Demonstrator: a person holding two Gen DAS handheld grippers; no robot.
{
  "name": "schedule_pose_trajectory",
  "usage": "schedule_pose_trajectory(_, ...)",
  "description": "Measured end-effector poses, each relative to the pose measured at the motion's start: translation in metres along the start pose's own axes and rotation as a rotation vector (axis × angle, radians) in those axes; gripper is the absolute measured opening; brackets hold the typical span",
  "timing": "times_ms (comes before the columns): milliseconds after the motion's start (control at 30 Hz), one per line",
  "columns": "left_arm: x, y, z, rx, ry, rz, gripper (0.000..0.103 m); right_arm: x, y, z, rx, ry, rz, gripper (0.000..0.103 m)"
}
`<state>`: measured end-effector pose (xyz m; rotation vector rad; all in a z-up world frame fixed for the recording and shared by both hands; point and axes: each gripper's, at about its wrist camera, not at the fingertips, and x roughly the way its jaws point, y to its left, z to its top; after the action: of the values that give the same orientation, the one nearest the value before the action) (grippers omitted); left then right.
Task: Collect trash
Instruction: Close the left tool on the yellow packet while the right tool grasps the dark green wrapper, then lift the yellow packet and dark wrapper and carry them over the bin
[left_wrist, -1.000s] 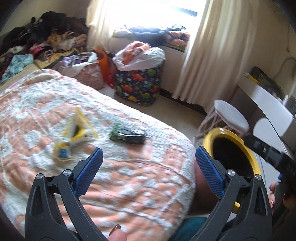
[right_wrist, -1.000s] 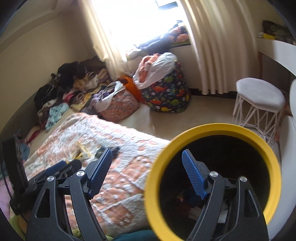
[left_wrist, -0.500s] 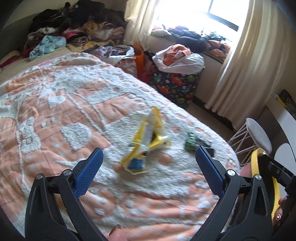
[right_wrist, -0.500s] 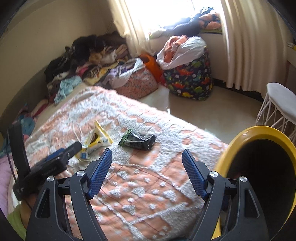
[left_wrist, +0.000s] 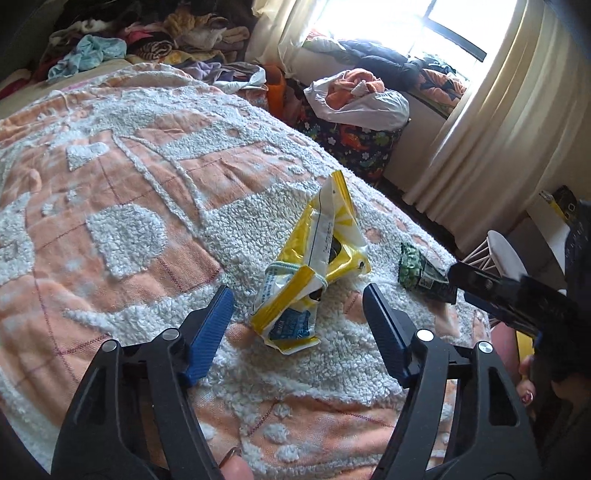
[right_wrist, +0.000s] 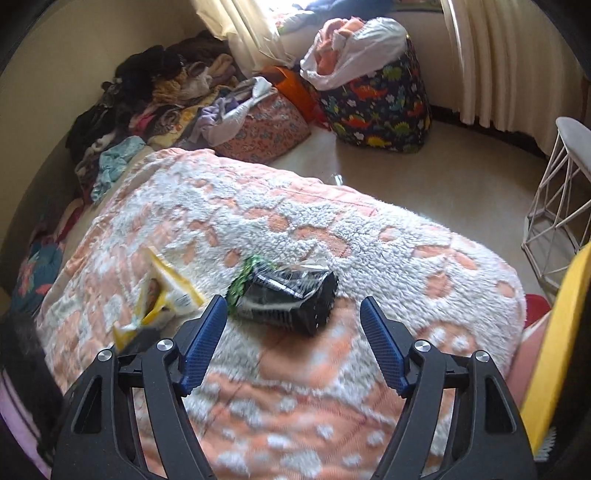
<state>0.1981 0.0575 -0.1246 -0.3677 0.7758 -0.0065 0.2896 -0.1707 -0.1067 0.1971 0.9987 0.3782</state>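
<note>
Left wrist: yellow wrapper (left_wrist: 314, 280) lies between closing left hand-held gripper (left_wrist: 297, 317) jaws, untouched.

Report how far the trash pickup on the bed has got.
Done: nothing visible; both wrappers lie on the blanket. In hand: the left gripper, jaws just narrowing, lines up on the yellow wrapper without touching it; the right gripper, jaws also closing slightly, frames the black-and-green wrapper, empty. Left: grab both and drop them in the yellow-rimmed bin.
</note>
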Motion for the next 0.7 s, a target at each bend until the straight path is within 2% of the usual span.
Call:
schedule_pose_trajectory(100,0.000,0.003,0.000,-0.015,-0.004,-0.015,0.064,0.017,0.001,0.002,0.004,0.032,-0.005,0.061)
schedule_pose_trajectory(200,0.000,0.004,-0.001,-0.019,-0.007,-0.016,0.060,0.023,0.003,-0.001,-0.019,0.031,-0.011,0.048)
schedule_pose_trajectory(233,0.000,0.004,-0.001,-0.021,-0.009,-0.014,0.058,0.022,0.004,-0.002,-0.023,0.026,-0.003,0.040)
schedule_pose_trajectory(300,0.001,0.005,0.000,-0.024,-0.009,-0.010,0.050,0.019,0.004,-0.007,-0.029,0.022,0.029,0.030)
schedule_pose_trajectory(333,0.001,0.007,-0.001,-0.028,-0.008,-0.008,0.042,0.017,0.005,-0.010,-0.038,0.020,0.043,0.025)
schedule_pose_trajectory(433,0.000,0.009,0.000,-0.041,-0.008,-0.010,0.026,0.006,0.012,-0.017,-0.053,0.000,0.065,0.022)
schedule_pose_trajectory(700,-0.011,0.005,-0.002,-0.032,-0.029,-0.003,0.025,-0.031,0.016,-0.036,-0.078,-0.058,0.063,0.021)
